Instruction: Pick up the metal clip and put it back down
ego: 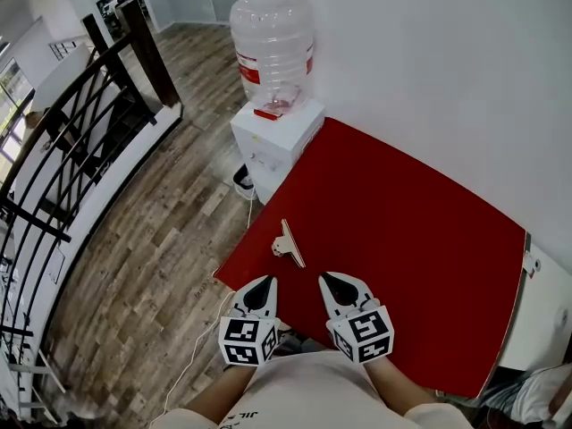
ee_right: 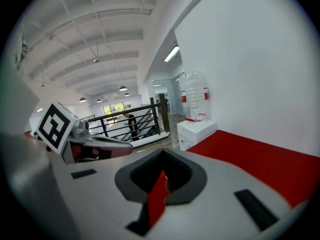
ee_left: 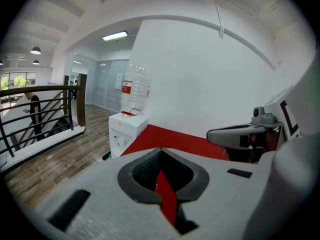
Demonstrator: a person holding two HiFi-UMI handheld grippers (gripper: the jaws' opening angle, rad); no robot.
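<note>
bottle (ego: 271, 47) atop dispenser (ego: 279, 137), metal clip (ego: 289, 243) on table (ego: 411, 231)

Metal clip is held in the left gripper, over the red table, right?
No. The metal clip lies on the red table, just ahead of the left gripper, whose jaws are shut on nothing. The head view shows it.

Metal clip (ego: 288, 243), matt red tabletop (ego: 407, 226)

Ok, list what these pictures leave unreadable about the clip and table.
Metal clip: too small in head view for detail; unseen in both gripper views, where the left gripper and right gripper cover the near tabletop.
Red table: near edge hidden by the person's torso, head view.
</note>
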